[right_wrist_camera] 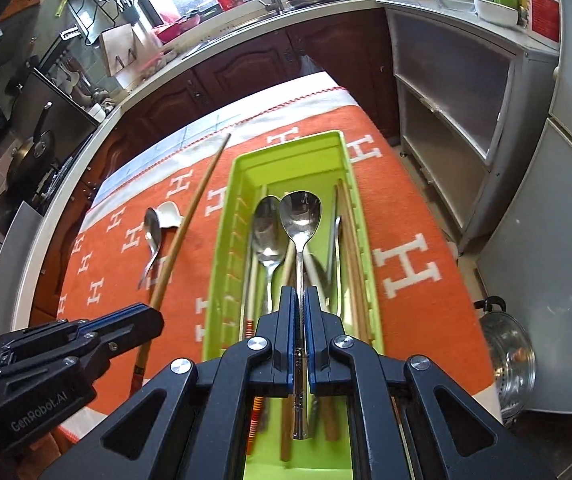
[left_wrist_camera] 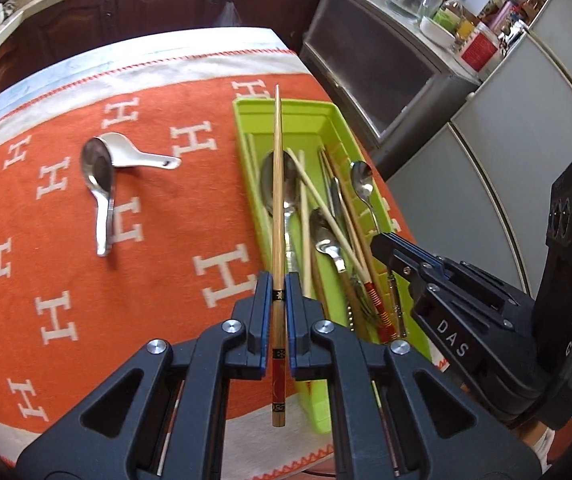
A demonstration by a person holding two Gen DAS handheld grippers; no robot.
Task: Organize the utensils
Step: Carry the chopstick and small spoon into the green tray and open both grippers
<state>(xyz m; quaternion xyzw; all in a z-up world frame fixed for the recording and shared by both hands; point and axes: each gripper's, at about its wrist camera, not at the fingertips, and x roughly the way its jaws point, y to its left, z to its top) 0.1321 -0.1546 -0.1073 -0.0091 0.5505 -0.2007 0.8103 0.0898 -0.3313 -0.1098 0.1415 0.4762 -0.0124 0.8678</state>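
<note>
A green utensil tray (left_wrist_camera: 310, 120) (right_wrist_camera: 245, 168) lies on an orange cloth and holds several spoons and chopsticks. My left gripper (left_wrist_camera: 278, 294) is shut on a wooden chopstick (left_wrist_camera: 277, 184) with a red patterned end, held above the tray's left side; it also shows in the right wrist view (right_wrist_camera: 189, 216). My right gripper (right_wrist_camera: 300, 304) is shut on the handle of a metal spoon (right_wrist_camera: 300, 212), held over the tray. A metal spoon (left_wrist_camera: 99, 184) and a white ceramic spoon (left_wrist_camera: 133, 154) lie on the cloth to the left.
The orange cloth (left_wrist_camera: 165, 248) with white H letters covers the table. Dark wooden cabinets (right_wrist_camera: 245, 60) and a cluttered counter stand behind. A grey shelf unit (right_wrist_camera: 466, 92) stands to the right, and a steel pot (right_wrist_camera: 510, 364) sits on the floor.
</note>
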